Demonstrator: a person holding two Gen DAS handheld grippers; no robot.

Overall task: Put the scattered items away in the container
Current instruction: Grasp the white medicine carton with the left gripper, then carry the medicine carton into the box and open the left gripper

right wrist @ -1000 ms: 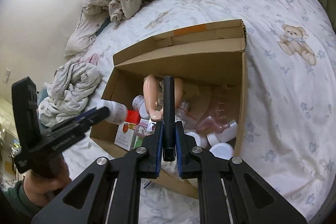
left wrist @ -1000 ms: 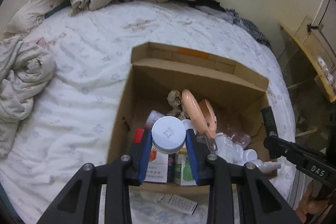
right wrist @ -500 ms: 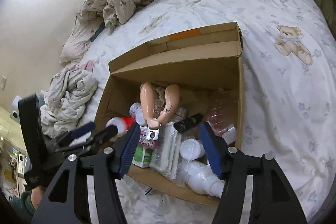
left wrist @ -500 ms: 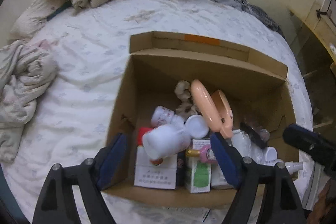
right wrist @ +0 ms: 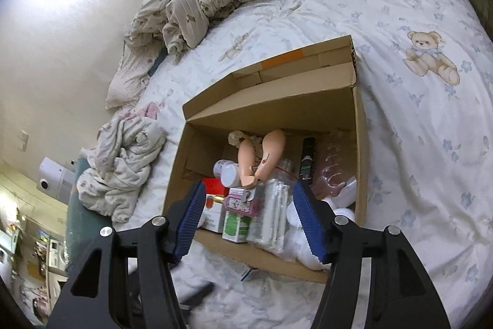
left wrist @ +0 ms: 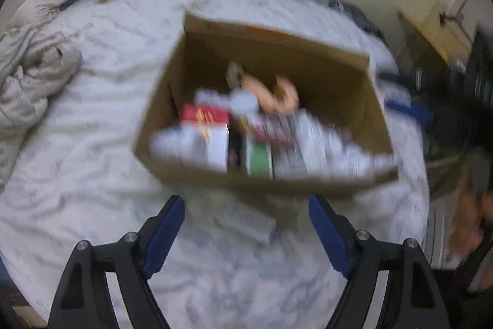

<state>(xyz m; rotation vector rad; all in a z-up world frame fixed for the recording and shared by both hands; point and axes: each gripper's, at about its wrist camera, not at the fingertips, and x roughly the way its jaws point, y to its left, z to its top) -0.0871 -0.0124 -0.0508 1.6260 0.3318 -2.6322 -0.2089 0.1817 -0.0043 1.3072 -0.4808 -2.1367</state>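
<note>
Cardboard box [right wrist: 360,144] on bed [right wrist: 400,20], well stocked; left gripper [left wrist: 246,227] and right gripper [right wrist: 249,215] both spread and empty; step judged between placements; next: pinch flat packet [left wrist: 246,221] lying just outside box.

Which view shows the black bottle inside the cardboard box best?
The right wrist view: the black bottle lies sharp against the far wall of the cardboard box. The left wrist view is motion-blurred, and the bottle cannot be made out there.
</note>
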